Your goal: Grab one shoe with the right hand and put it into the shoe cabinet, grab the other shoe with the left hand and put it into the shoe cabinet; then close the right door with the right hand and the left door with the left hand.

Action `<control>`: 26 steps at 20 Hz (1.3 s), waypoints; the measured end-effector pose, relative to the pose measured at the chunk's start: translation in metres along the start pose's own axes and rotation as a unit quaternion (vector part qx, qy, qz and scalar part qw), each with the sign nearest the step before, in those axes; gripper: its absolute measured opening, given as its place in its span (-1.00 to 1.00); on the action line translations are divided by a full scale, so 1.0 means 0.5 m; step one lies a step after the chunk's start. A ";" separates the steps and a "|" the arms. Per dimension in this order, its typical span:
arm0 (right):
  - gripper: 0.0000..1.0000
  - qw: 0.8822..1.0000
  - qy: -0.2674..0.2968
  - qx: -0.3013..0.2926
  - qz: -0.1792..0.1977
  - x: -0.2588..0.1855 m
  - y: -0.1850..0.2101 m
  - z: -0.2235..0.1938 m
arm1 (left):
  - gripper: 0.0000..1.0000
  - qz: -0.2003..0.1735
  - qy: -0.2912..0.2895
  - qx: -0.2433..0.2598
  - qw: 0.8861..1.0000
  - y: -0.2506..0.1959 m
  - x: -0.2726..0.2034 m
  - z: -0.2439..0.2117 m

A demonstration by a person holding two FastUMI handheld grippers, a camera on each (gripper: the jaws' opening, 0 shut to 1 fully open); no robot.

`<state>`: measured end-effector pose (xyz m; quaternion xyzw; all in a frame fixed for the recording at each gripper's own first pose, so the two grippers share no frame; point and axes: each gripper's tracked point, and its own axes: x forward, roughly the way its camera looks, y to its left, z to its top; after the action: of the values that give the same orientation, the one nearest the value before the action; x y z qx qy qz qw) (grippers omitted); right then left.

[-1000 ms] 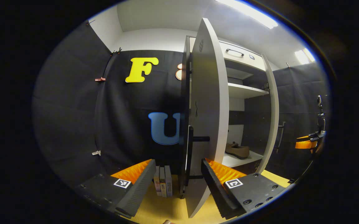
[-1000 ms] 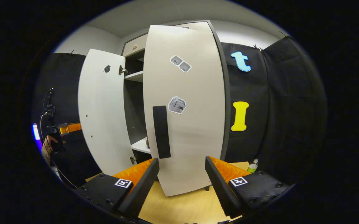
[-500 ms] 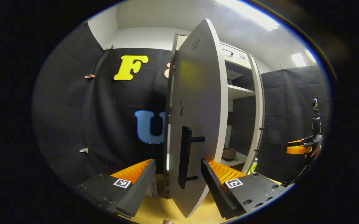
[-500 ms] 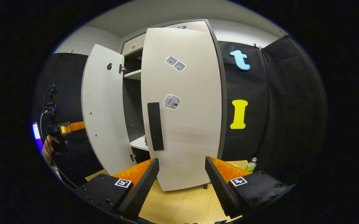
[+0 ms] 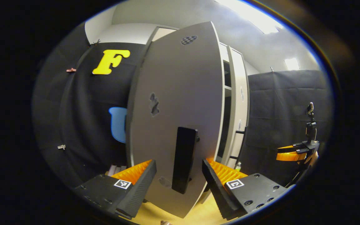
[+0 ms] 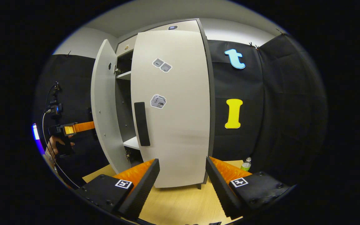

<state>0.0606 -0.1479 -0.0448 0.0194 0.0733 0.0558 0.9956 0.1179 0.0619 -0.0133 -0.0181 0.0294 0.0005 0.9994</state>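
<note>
Left gripper [image 5: 179, 175] stands apart, its fingers flanking the left door's handle [image 5: 184, 159] without touching; the left door [image 5: 173, 103] remains ajar. Right gripper [image 6: 182, 176] stands apart before the nearly shut right door [image 6: 173, 106].

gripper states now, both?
Left gripper: open, holding nothing, at the left door.
Right gripper: open, holding nothing, facing the right door.

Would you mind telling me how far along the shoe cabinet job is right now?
The right door looks nearly shut. The left door stands partly open, with the open left hand-held gripper at its handle. The right hand-held gripper is open and empty. Left to do: shutting the left door fully.
</note>
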 end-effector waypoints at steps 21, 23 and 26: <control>0.97 0.998 -0.044 0.024 0.036 0.052 0.142 0.049 | 0.88 0.022 0.016 -0.003 1.000 -0.014 -0.081 -0.022; 0.97 0.998 -0.052 0.021 0.035 0.052 0.169 0.058 | 0.89 0.023 0.013 0.005 1.000 -0.014 -0.093 -0.015; 0.97 0.998 -0.058 0.017 0.014 0.046 0.187 0.065 | 0.89 0.026 0.012 0.008 1.000 -0.015 -0.111 -0.012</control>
<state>0.0779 -0.0533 -0.0114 0.0409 0.0158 0.0676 0.9967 0.0624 0.0540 -0.0157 -0.0093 0.0420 0.0258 0.9987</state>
